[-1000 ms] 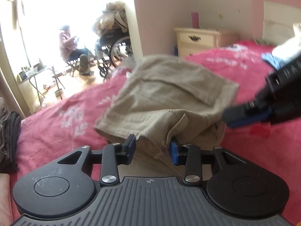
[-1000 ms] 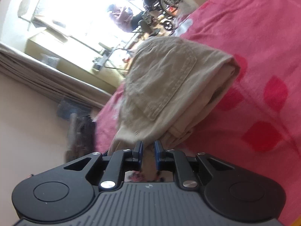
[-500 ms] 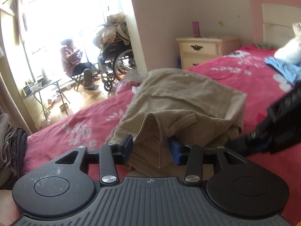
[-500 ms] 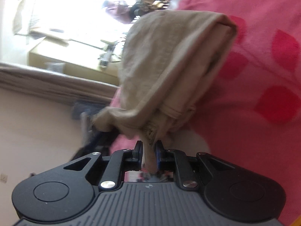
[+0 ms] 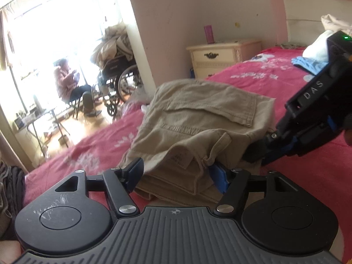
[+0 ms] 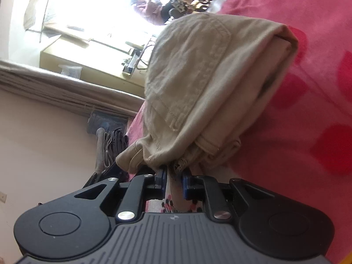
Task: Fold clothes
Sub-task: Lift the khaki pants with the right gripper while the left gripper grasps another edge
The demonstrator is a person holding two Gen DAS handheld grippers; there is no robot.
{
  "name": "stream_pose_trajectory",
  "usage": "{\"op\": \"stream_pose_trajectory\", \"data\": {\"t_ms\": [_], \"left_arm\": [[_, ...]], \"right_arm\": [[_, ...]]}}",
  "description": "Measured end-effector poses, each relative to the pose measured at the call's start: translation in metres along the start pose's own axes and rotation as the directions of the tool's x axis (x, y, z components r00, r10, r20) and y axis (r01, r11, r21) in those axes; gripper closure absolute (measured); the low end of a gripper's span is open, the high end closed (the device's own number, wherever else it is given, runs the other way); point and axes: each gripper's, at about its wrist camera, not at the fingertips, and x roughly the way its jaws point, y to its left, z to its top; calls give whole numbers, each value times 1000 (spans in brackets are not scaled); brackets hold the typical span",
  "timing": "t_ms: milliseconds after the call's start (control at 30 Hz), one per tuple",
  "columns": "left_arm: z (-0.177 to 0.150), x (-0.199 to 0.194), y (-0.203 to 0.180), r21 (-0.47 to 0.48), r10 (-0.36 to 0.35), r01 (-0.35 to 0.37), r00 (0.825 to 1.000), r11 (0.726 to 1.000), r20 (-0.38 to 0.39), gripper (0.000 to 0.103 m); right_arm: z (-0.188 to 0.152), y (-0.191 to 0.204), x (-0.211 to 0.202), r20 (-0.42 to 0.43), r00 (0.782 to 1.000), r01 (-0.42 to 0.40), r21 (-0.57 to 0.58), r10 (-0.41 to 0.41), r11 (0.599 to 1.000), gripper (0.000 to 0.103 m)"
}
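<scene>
Bed [image 5: 253, 77], pink floral cover: folded khaki trousers [image 5: 198, 118] near its edge; blue cloth [image 5: 308, 65] by headboard.

One pair of khaki trousers [image 5: 198, 118] is lying folded on one bed with a red cover [image 5: 253, 77]. Two grippers are showing: the left gripper [image 5: 176, 173] and the right gripper [image 6: 172, 181]. One nightstand [image 5: 222, 55] is standing by the wall, carrying one purple cup [image 5: 209, 34]. One wheelchair [image 5: 118, 74] is standing near the window, and one person [image 5: 68, 81] is sitting there.
</scene>
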Motion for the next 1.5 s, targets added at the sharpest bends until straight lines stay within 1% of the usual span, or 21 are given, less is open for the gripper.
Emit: {"op": "stream_pose_trajectory", "data": {"t_ms": [33,100,133,167,233,300,333,367,400,467,533,600,667,733,800,967,1100,1200,1300,1400,1500], "left_arm": [[1,-4,1,4,-7,7,1000,1000,19,32],[2,-9,3,-2,-36,36,998,999,56,19],[3,-11,4,-6,-51,52,996,999,74,8],[4,-10,3,-2,-62,62,995,998,83,6],[7,-5,0,3,-77,77,994,997,83,7],[9,1,0,-12,-89,90,994,996,64,11],[11,5,0,-20,-96,97,994,995,54,21],[12,8,0,-28,-102,104,994,994,45,29],[13,11,-1,-36,-109,110,993,993,35,32],[16,17,-1,-52,-122,123,992,991,16,45],[18,20,-2,-54,-130,130,992,990,7,49],[18,17,-7,-26,-134,134,991,991,3,68],[20,13,-13,-21,-123,123,992,992,-4,83],[26,6,-16,-32,-106,106,994,994,19,88],[34,-7,-11,-79,-106,110,993,991,50,91],[66,-44,7,-180,-109,132,985,975,134,93],[90,-84,21,-216,-110,158,969,963,220,93],[101,-117,36,-236,-132,194,958,952,253,93],[108,-148,52,-251,-155,220,954,942,255,93],[112,-173,69,-268,-157,221,958,938,240,93],[105,-189,85,-309,-120,183,970,933,214,93]], "right_arm": [[0,2,-3,6,1000,-14,-11,14,1000,91],[1,2,-10,17,998,-60,-6,60,998,94],[1,1,-14,22,997,-77,0,77,997,95],[2,0,-16,25,997,-79,1,79,997,95],[4,0,-14,18,998,-60,-4,60,998,95],[6,2,-10,15,999,-51,-5,51,999,95],[8,3,-9,16,999,-48,-7,48,999,95],[9,4,-7,17,999,-44,-11,44,999,95],[10,6,-6,18,999,-36,-20,37,999,95],[11,9,-8,21,999,-23,-36,24,999,95],[11,14,-11,28,999,-19,-54,21,998,96],[10,22,-11,34,999,-15,-77,17,997,97],[12,30,-10,37,999,-16,-92,19,996,97],[11,35,-16,46,998,-26,-103,31,994,98],[3,22,-39,65,996,-50,-120,58,992,98],[6,51,-78,121,982,-125,-153,144,980,98],[3,84,-112,141,959,-213,-211,245,954,98],[-7,108,-132,112,945,-269,-275,309,923,98],[-19,133,-141,67,929,-328,-302,363,895,98],[-36,146,-139,5,904,-411,-271,428,870,98],[-50,158,-126,-77,872,-487,-237,483,841,98]]}}
